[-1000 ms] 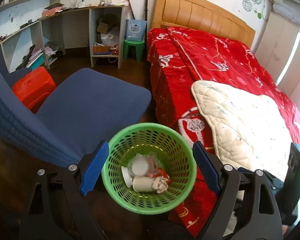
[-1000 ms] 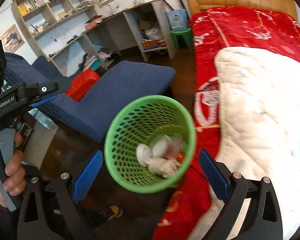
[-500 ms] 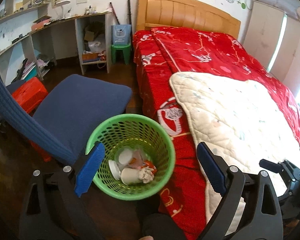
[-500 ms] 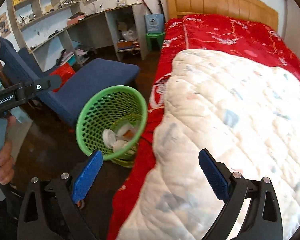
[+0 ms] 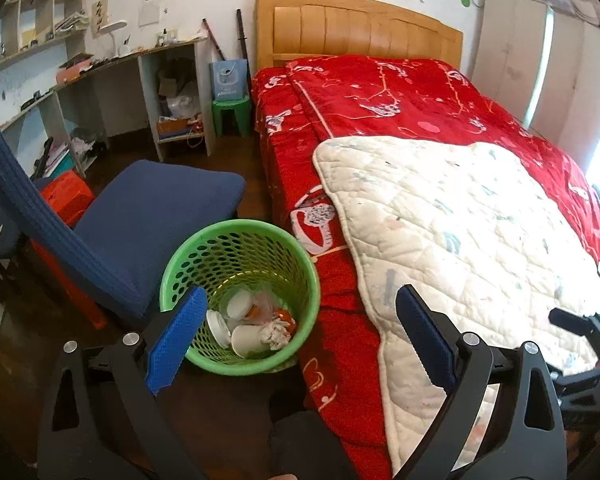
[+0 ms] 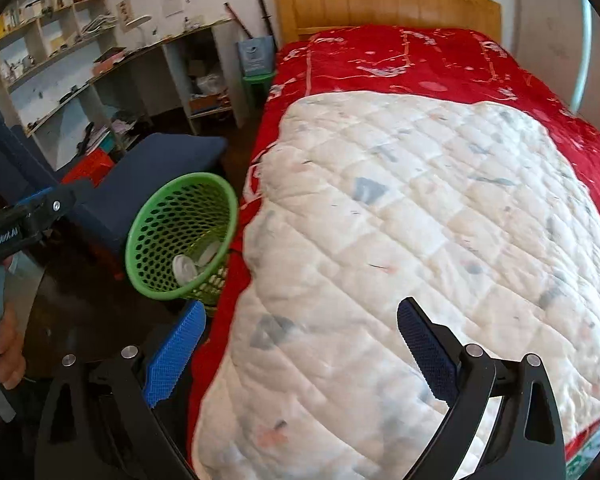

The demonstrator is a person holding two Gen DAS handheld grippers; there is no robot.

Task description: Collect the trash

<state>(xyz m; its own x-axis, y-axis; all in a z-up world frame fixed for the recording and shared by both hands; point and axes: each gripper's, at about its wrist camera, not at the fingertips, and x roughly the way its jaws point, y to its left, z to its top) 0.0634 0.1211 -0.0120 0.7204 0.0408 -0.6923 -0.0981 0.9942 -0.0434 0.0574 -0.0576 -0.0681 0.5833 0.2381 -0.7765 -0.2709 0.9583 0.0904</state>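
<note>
A green mesh wastebasket [image 5: 204, 272] stands on the dark floor between a blue chair and the bed. It holds paper cups, lids and crumpled tissue [image 5: 252, 328]. It also shows in the right wrist view [image 6: 168, 248]. My left gripper [image 5: 300, 332] is open and empty, above and just right of the basket. My right gripper [image 6: 300, 356] is open and empty, over the white quilt [image 6: 400, 240]. The left gripper's body shows at the left edge of the right wrist view [image 6: 24, 220].
A bed with a red blanket [image 5: 380, 92] and a wooden headboard fills the right. A blue chair [image 5: 148, 216] and an orange stool [image 5: 64, 196] stand left of the basket. A desk with shelves [image 5: 100, 80] and a green stool [image 5: 232, 116] stand at the back.
Both grippers have pulled up and swung right, away from the basket and toward the bed. The basket now sits lower left in both views. Both stay open.
</note>
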